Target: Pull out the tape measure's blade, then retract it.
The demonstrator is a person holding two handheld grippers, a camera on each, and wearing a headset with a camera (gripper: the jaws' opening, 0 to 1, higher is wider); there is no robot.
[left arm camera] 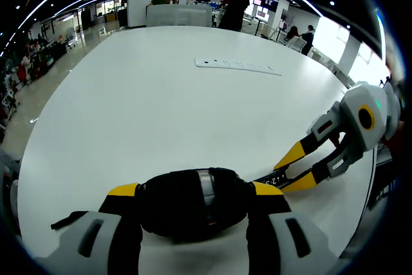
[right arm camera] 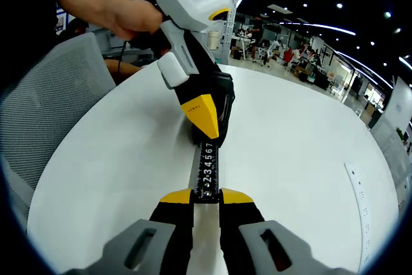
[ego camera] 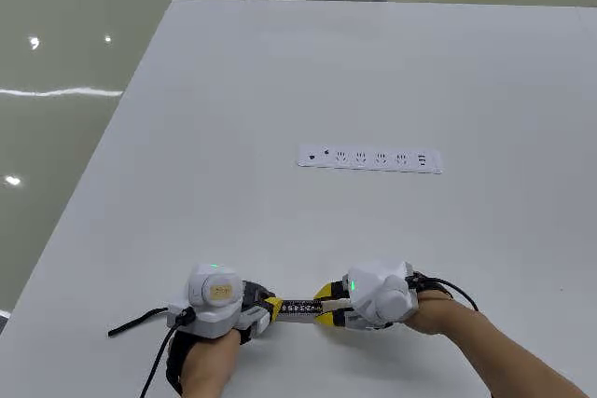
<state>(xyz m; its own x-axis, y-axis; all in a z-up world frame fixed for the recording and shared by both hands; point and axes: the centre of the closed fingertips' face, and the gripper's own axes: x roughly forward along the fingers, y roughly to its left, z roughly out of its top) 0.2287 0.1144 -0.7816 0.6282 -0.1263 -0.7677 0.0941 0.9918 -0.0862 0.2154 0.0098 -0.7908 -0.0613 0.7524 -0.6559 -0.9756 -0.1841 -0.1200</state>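
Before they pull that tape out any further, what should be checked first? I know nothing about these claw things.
1. Left claw has a firm hold on the tape measure case: ok, its jaws are shut around the case.
2. Right claw holds the blade: ok, it is pinched at the end.
3. Blade runs straight between the claws, without a kink: ok, a short stretch is out.
4. Room on the table for a longer pull: ok, the power strip lies well away.
5. Blade lock is released: cannot tell.
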